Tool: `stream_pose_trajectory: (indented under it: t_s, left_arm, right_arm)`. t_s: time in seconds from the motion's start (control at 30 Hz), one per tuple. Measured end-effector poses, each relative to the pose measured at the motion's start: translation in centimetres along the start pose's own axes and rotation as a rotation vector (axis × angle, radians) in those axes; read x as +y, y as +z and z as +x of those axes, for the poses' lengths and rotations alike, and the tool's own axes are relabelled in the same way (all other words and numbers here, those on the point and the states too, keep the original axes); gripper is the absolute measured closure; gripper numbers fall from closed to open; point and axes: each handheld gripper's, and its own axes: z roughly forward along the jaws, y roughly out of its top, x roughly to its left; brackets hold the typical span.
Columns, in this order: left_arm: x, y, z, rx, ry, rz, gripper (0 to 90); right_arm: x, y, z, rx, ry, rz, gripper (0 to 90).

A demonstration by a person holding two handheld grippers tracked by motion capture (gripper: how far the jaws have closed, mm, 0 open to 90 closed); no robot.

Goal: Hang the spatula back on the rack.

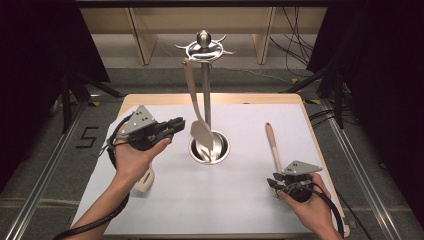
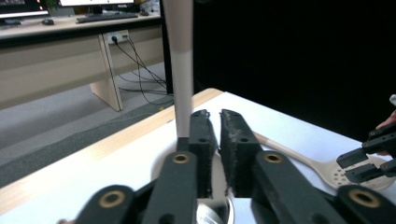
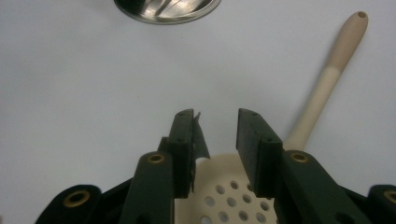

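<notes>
Grey floor [image 1: 55, 135], black curtains [image 1: 35, 45]

Looking down and forward from high over the table [image 1: 210, 200], riding low and close behind each gripper's jaws, sharing the steel stand base [image 1: 210, 147] [image 3: 168, 9] and the slotted spoon [image 2: 345, 172] [image 3: 322, 88].

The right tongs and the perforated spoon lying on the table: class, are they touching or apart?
Cannot tell. In the right gripper view the right tongs stand open above the perforated spoon, its holed head between the jaws, but no plain contact or gap shows; the high view hides it.
</notes>
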Motion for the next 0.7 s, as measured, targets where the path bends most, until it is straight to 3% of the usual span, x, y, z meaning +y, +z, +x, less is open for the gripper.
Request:
stream_pose_trajectory:
  t_s: [0.03,0.13,0.17,0.23,0.37,0.53,0.57,0.6,0.7]
  left_arm:
    - [0.3,0.0,0.1,0.0,0.018,-0.014,84.8]
    - [0.9,-0.1,0.0,-0.002,-0.001,-0.047,88.3]
    - [1.1,-0.1,0.1,-0.001,-0.001,-0.054,88.8]
    - [1.6,-0.2,0.0,0.003,-0.009,-0.073,89.0]
    - [2.4,-0.3,-0.1,0.007,-0.005,-0.099,89.2]
    - [3.7,-0.3,-0.1,0.012,-0.002,-0.128,89.2]
    - [4.0,-0.3,-0.1,0.011,0.001,-0.133,89.2]
    - [4.3,-0.3,-0.1,0.012,0.005,-0.139,89.2]
    - [5.4,-0.4,-0.2,0.011,0.006,-0.163,89.2]
  right_arm:
    - [0.0,0.0,0.1,0.0,0.009,-0.001,68.0]
    - [0.0,0.0,0.0,-0.002,0.0,-0.002,67.9]
    - [0.0,0.0,0.2,0.0,0.02,0.001,68.0]
    - [0.0,0.0,0.0,0.0,0.0,-0.002,67.9]
    - [0.0,0.0,0.1,0.002,0.016,0.002,68.0]
    - [0.0,0.0,0.0,-0.001,0.0,0.001,68.0]
    - [0.0,0.0,0.2,0.0,0.019,0.002,68.0]
    - [0.0,0.0,0.0,-0.002,0.0,-0.002,68.0]
    - [0.0,0.0,0.0,0.0,0.003,0.0,68.0]
